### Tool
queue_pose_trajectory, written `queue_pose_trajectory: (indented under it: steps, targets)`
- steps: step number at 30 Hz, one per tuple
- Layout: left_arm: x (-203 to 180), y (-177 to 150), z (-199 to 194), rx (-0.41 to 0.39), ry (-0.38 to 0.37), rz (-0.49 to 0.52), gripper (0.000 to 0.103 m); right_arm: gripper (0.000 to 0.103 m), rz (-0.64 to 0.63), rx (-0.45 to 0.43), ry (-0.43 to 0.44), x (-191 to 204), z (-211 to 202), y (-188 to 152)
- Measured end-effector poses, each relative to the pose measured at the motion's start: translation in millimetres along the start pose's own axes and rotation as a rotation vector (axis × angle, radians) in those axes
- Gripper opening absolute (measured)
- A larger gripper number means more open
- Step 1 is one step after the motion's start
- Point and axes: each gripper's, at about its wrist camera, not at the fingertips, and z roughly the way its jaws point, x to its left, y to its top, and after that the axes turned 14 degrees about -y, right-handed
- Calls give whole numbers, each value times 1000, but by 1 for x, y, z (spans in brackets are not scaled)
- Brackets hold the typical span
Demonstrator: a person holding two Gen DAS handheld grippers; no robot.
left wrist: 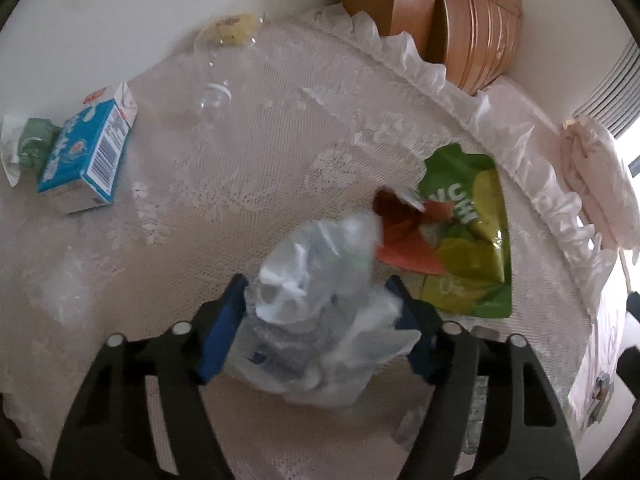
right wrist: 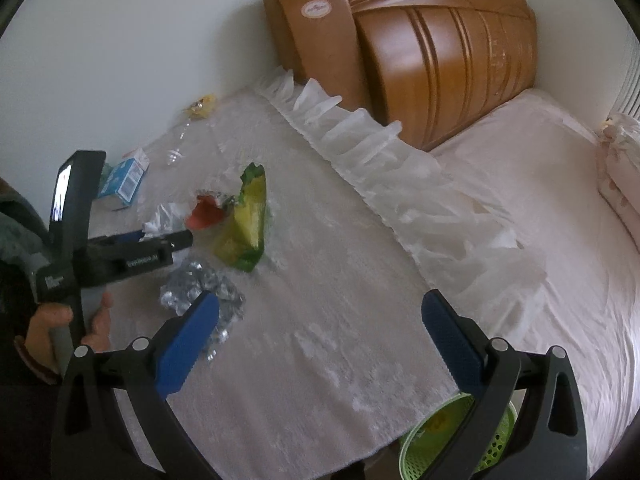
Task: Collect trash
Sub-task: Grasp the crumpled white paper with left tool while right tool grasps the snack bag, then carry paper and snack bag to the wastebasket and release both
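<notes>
— Several bits of rubbish lie on the lace cloth (left wrist: 280, 152). What's at the far left?

— From the left wrist view, a green bundle (left wrist: 34, 140) in clear wrap, touching a blue milk carton (left wrist: 86, 152) that lies on its side. Further right and back, near the wall, a clear plastic bottle (left wrist: 214, 72) lies with a yellow label at its far end.

— And the left gripper (left wrist: 316, 284)?

— It is pinching a crumpled plastic bag (left wrist: 320, 328): both blue pads (left wrist: 222, 332) meet the bag's sides, and the bag bulges up between them, low over the cloth. Just beyond it to the right lies a red wrapper (left wrist: 404, 240), overlapping a green snack pouch (left wrist: 476, 232) close to the cloth's frilled edge (left wrist: 472, 120).

— What does the other camera add?

— At its left a person's hand (right wrist: 94, 322) grips the handle of the left gripper. Just right of that, a wad of crumpled foil (right wrist: 192, 288) sits on the cloth, partly behind the left finger of the right gripper (right wrist: 320, 300).

— Is that one holding anything?

— No. Its jaws are spread wide, with only bare lace between them. Lower right, a green perforated basket (right wrist: 424, 448) shows below the cloth's near edge, partly behind the right finger. Beyond the frill come a wooden headboard (right wrist: 440, 48) and a bed (right wrist: 540, 208) in pale pink.
</notes>
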Motion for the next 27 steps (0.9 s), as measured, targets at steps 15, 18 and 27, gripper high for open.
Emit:
queue_pose_trajectory:
  steps: [15, 18, 27]
  targets:
    - [23, -15, -61, -131, 8, -51, 57, 91, -24, 99, 14, 71, 94, 50]
    - [27, -22, -77, -155, 23, -57, 57, 85, -43, 103, -1, 79, 103, 54]
    - [21, -41, -108, -187, 38, -72, 57, 39, -65, 100, 61, 95, 105, 58]
